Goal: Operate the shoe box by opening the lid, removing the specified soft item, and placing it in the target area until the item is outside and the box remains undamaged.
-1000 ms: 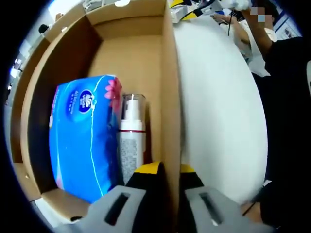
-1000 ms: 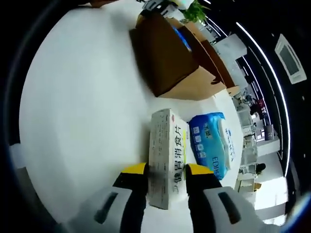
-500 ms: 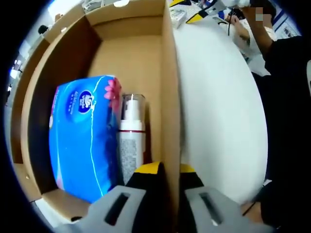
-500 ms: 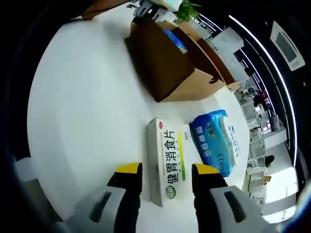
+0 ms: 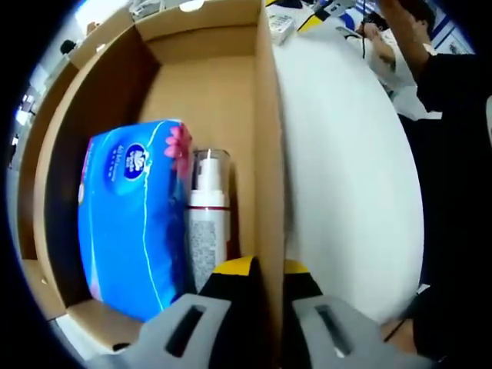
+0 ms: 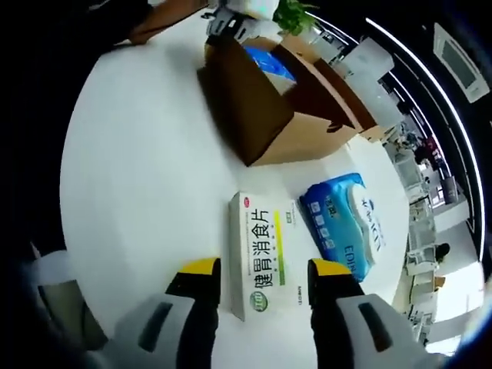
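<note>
In the left gripper view the open cardboard shoe box (image 5: 204, 92) holds a blue tissue pack (image 5: 131, 215) and a pump bottle (image 5: 209, 223) side by side. My left gripper (image 5: 260, 270) is shut on the box's right wall (image 5: 269, 154). In the right gripper view the same box (image 6: 257, 108) stands at the far side of the white table (image 6: 138, 184). A white medicine carton (image 6: 265, 257) lies flat on the table beside a blue wipes pack (image 6: 346, 227). My right gripper (image 6: 261, 280) is open just above the carton's near end, its fingers apart and off the carton.
A person (image 5: 430, 69) in dark clothes stands at the table's far right edge in the left gripper view. A green plant (image 6: 288, 11) and office furniture lie beyond the box. Bare table spreads left of the carton.
My right gripper has opened, let go of the medicine carton and pulled back from it; the carton now lies flat on the table. The left gripper and the box have not moved.
</note>
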Tool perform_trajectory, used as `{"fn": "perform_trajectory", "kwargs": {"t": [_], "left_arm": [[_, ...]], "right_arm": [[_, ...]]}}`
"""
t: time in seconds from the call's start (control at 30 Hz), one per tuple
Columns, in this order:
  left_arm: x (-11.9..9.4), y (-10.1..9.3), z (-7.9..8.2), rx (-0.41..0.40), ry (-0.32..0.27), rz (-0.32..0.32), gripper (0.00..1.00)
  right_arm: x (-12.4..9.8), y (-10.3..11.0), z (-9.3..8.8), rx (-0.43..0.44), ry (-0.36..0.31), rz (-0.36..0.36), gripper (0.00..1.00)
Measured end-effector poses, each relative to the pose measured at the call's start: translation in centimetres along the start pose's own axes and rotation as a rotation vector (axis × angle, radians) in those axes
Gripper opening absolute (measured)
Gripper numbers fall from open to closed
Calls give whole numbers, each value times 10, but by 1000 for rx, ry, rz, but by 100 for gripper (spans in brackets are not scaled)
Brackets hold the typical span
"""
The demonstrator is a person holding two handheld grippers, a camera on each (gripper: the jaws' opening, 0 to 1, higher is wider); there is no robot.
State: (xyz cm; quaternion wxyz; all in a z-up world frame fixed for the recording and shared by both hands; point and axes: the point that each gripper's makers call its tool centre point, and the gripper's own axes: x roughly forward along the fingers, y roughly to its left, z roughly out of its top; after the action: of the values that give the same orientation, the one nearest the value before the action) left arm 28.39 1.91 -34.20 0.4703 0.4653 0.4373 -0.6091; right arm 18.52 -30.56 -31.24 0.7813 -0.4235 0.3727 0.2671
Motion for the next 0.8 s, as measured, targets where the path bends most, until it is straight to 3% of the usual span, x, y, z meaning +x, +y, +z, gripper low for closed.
{"fn": "perform_trajectory", "kwargs": {"t": [0.23, 0.37, 0.53, 0.8], "left_arm": [[0, 1, 0, -2, 3, 3, 5], [0, 1, 0, -2, 3, 4, 5], [0, 0, 0, -4, 4, 4, 5], [0, 0, 0, -5, 6, 9, 5]], "right_arm": [[-9, -11, 6, -2, -12, 41, 49], [-8, -12, 3, 3, 7, 107, 52], [0, -15, -12, 106, 81, 160, 58], [14, -12, -10, 109, 82, 231, 56]]}}
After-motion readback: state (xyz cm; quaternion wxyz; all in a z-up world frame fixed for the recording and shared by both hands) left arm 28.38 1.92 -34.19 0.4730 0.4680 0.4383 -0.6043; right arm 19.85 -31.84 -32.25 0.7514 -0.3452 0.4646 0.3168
